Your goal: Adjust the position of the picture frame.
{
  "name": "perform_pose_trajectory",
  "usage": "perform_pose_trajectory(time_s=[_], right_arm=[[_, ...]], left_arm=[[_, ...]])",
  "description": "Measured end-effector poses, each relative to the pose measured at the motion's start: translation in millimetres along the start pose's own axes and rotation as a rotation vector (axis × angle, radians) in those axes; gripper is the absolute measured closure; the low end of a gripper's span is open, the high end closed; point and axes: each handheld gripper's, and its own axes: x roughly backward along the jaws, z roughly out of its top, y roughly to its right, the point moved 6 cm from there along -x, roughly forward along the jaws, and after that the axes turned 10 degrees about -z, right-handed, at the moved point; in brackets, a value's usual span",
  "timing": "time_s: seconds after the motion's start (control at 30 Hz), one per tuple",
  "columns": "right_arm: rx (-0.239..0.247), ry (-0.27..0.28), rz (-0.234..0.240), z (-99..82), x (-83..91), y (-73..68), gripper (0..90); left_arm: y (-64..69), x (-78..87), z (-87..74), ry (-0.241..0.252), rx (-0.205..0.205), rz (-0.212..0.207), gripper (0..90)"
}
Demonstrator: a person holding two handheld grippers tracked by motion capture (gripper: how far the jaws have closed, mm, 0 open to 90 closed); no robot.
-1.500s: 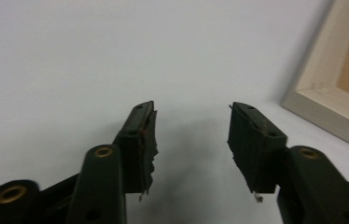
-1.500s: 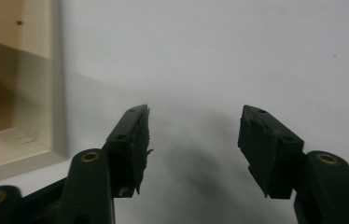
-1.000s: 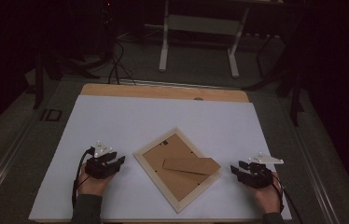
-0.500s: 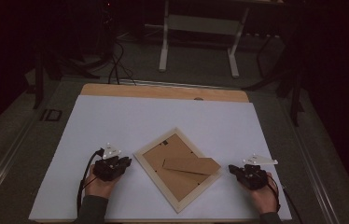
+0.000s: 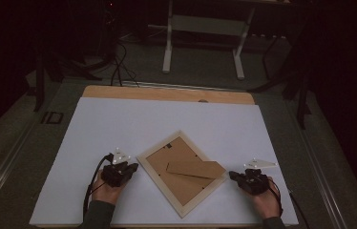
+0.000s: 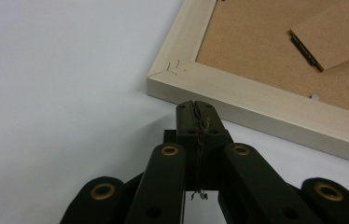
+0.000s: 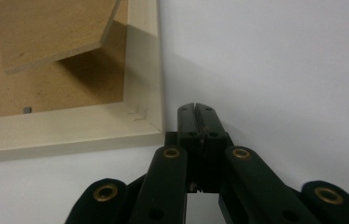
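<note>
Pale wooden picture frame [image 5: 182, 173] face-down on white sheet, turned diamond-wise, brown backing, stand flap raised.

I see a picture frame [image 5: 182, 172] lying face down at lower centre of the frame, turned diamond-wise on the white sheet [image 5: 119, 129]. Its brown backing shows, with a cardboard stand [image 5: 196, 168] lying across it. My left gripper [image 5: 128, 169] sits just beside the frame's left corner. My right gripper [image 5: 236, 176] sits just beside its right corner. A metal stand [image 5: 204, 28] occupies upper centre.
</note>
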Motion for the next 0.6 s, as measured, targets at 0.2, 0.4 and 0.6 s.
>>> perform_pose_trajectory(time_s=[0.2, 0.4, 0.6], right_arm=[[0.003, -0.017, 0.016, -1.4, -3.6, -3.9, 89.9], [0.001, -0.029, 0.022, -2.2, -6.1, -6.3, 89.9], [-0.002, -0.034, 0.023, -3.0, -8.0, -6.5, 90.0]], left_arm=[[1.8, -2.5, 0.0, -0.004, 0.003, 0.006, 90.0], [3.6, -6.0, -0.3, -0.011, 0.001, 0.011, 90.0], [6.5, -10.0, -0.7, -0.022, 0.002, 0.009, 90.0]])
